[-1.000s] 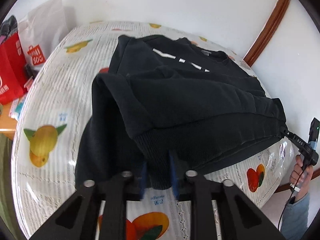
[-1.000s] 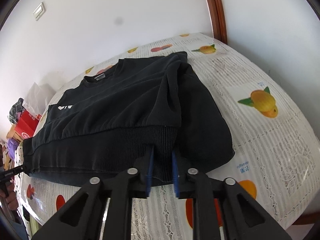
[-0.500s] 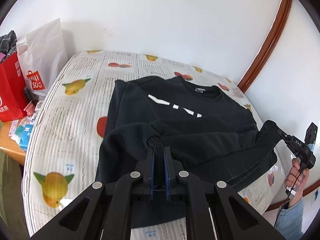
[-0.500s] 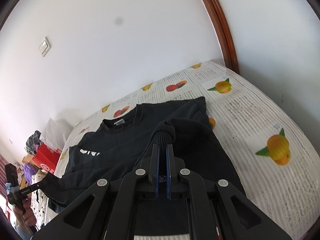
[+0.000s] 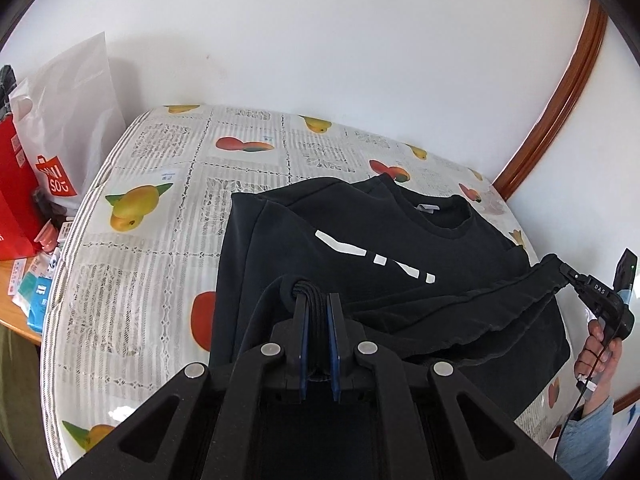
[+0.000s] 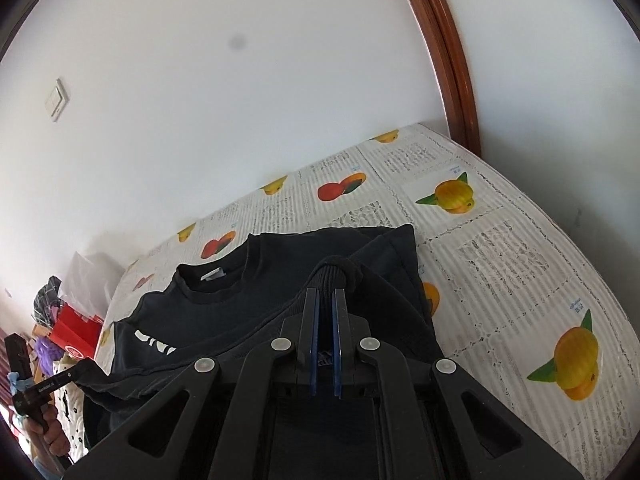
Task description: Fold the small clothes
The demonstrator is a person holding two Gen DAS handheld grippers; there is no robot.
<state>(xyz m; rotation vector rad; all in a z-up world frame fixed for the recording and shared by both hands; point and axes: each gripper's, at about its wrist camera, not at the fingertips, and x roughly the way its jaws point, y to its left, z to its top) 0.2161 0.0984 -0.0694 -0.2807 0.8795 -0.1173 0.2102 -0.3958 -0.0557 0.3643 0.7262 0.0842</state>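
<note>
A black sweatshirt (image 5: 360, 256) is spread on the bed (image 5: 160, 264), collar toward the wall, with white lettering across its chest. Its ribbed hem is lifted off the bed at two corners and stretched taut between them, above the chest part that lies flat.

The left tool (image 5: 317, 312) is closed on the hem's left corner: a bunch of ribbed cloth is pinched between its blue pads (image 5: 304, 332). The right tool (image 6: 325, 308) is closed on the hem's right corner in the same way, the ribbing being gathered between its pads (image 6: 314, 332). In the left view the right tool (image 5: 596, 292) is seen at the sweatshirt's far side, with cloth pulled to a point at its tip, and is held by a hand (image 5: 600, 344) in a blue-grey sleeve (image 5: 584, 440).

The bed beneath the sweatshirt is covered by a white sheet printed with fruit and blocks of text. To the left of the sweatshirt, beyond the bed's edge, a white shopping bag (image 5: 68, 128) and a red bag (image 5: 16, 200) are seen. Behind the sweatshirt a white wall rises, and to its right a brown wooden frame (image 5: 560, 92) is seen.
</note>
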